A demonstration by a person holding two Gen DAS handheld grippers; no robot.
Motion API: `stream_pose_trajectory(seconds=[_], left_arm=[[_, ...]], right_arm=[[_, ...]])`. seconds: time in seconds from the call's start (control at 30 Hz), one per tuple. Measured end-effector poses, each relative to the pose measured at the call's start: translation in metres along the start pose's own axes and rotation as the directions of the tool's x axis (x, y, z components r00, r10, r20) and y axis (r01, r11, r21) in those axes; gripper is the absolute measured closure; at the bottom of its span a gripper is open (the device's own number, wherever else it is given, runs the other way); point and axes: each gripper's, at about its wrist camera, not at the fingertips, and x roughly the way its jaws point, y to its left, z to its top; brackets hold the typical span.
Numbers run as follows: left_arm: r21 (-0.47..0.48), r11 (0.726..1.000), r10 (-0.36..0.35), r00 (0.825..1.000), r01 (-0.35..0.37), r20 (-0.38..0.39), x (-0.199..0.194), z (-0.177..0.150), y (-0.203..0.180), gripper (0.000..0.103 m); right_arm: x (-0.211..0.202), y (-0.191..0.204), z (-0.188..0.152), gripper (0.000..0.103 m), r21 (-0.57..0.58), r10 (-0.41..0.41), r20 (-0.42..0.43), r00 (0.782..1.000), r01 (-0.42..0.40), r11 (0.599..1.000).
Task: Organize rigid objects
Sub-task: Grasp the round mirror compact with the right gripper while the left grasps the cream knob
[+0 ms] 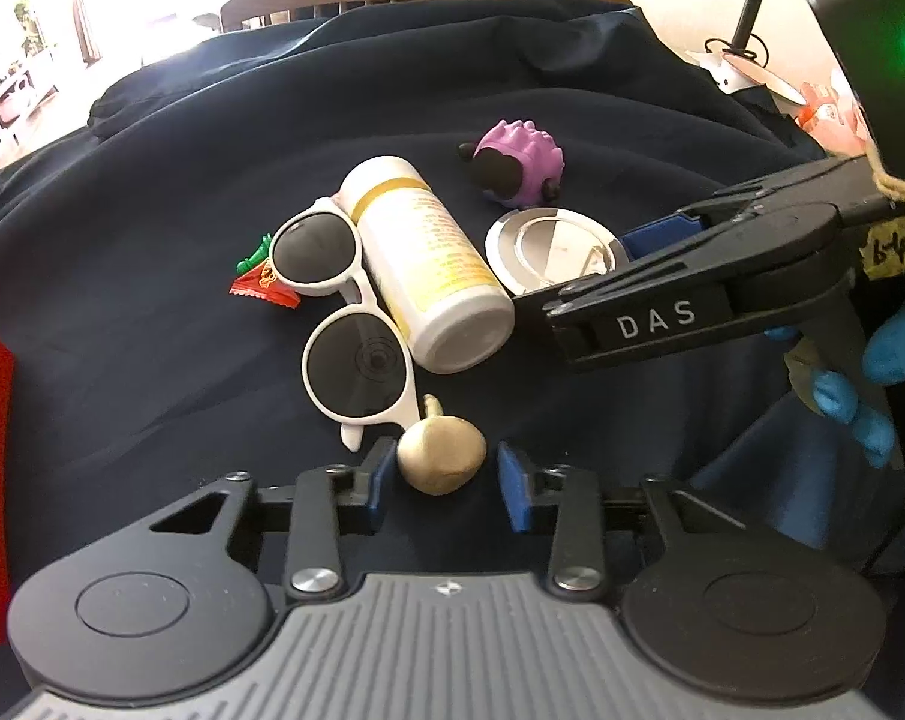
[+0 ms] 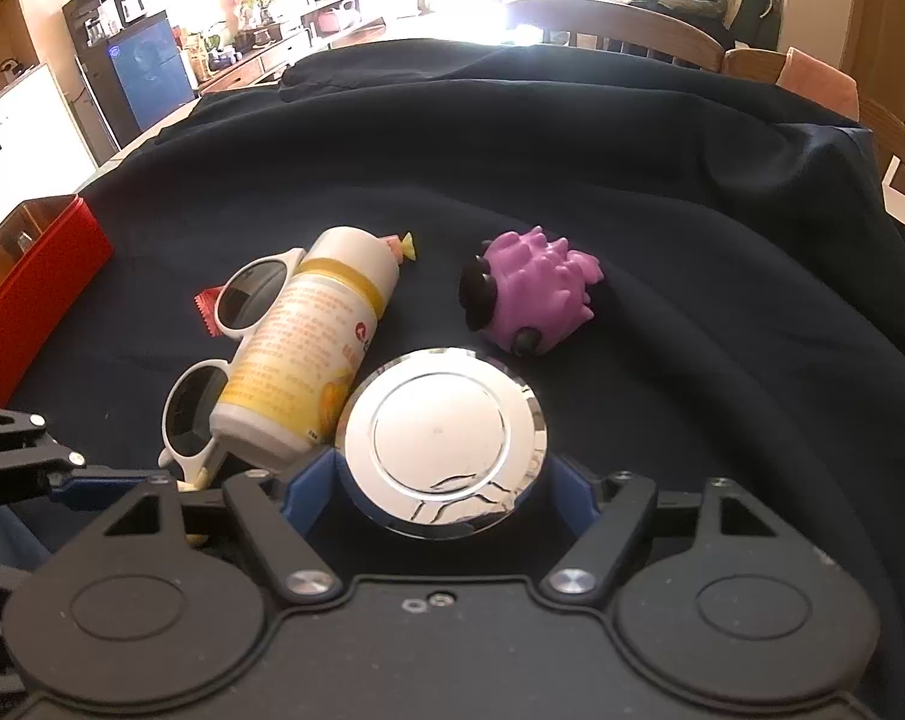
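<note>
Rigid objects lie clustered mid-cloth (image 2: 572,150). Left gripper (image 1: 440,474) brackets the gold mushroom-shaped piece (image 1: 441,454), jaws narrowed, right pad visibly clear of it. Right gripper (image 2: 443,480) straddles the chrome disc (image 2: 443,435), pads at its rim; contact undetermined. Step: twin grasps. Next: close firmly, lift, carry probably to red box (image 2: 32,276) at left edge.

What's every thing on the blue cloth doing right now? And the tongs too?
Left tongs, open around the gold mushroom, not squeezing.
Right tongs, straddling the shiny lid; grip unclear.
Shiny lid, lying flat.
Bottle, on its side, leaning on the sunglasses.
Sunglasses, lenses up, partly under the bottle.
Red box, open on top.
Purple toy, lying alone.
</note>
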Motion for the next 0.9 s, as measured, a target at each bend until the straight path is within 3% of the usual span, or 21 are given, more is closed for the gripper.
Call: stream_pose_trajectory(seconds=[0.6, 0.9], left_arm=[[-0.046, 0.999, -0.028, 0.999, 0.03, 0.046, -0.022, -0.004, 0.015, 0.074], [-0.109, 0.994, -0.003, 0.998, 0.01, 0.062, -0.045, -0.006, 0.038, 0.074]], right_arm=[[-0.034, 0.009, -0.012, 0.029, 0.039, -0.023, 0.029, 0.999, 0.022, 0.999], [-0.06, 0.026, -0.017, 0.03, 0.019, -0.016, 0.066, 0.998, 0.015, 1.0]])
